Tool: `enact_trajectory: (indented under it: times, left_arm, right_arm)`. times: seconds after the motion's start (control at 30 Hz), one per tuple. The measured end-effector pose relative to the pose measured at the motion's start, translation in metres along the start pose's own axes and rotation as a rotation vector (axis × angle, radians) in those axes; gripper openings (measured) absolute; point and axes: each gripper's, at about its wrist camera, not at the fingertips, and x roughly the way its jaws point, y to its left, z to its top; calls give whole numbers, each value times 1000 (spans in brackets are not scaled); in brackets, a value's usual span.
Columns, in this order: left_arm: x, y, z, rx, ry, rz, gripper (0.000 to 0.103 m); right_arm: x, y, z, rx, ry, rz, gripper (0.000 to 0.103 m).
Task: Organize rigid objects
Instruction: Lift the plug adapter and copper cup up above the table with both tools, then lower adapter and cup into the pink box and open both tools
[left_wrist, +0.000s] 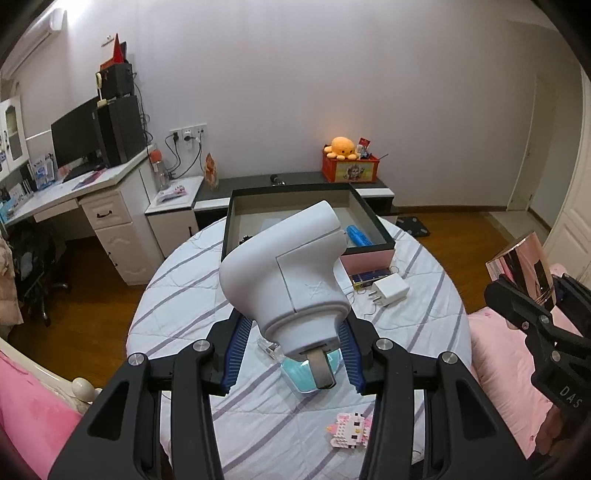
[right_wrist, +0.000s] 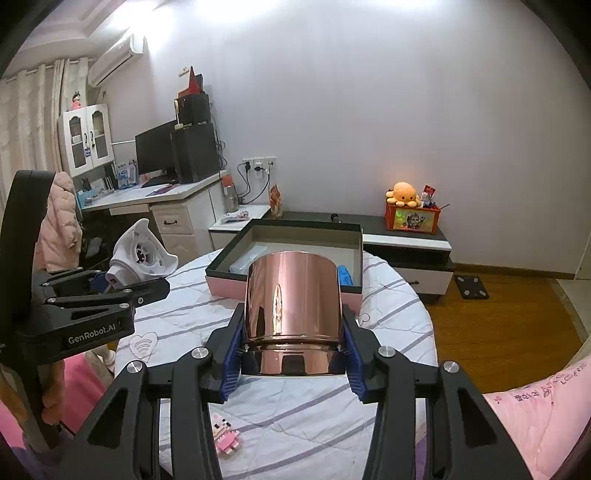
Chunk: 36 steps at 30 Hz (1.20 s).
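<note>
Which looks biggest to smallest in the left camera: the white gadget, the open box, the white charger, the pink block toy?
1. White gadget, though it is nearest the camera, so that exaggerates it.
2. Open box.
3. Pink block toy and white charger look about alike.

You hold both grippers up side by side, your left gripper (left_wrist: 293, 354) squeezed tight on something white and your right gripper (right_wrist: 291, 360) squeezed tight on something shiny.

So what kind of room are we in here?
Most likely a bedroom: a bed with a striped quilt and pink bedding, a computer desk, and a wall air conditioner.
</note>
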Motion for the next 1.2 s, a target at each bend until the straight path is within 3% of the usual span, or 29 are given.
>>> enact_trajectory:
  times: [0.7, 0.93, 1.2]
  left_arm:
    - [-4, -3, -1, 6, 13, 5, 46]
    - [36, -2, 15, 22, 73, 4, 46]
    - [120, 1, 52, 33, 214, -13, 46]
  right_arm:
    - [-9, -4, -6, 23, -9, -1, 48]
    - [23, -16, 1, 52, 33, 1, 48]
    - [111, -45, 17, 123, 159, 43, 48]
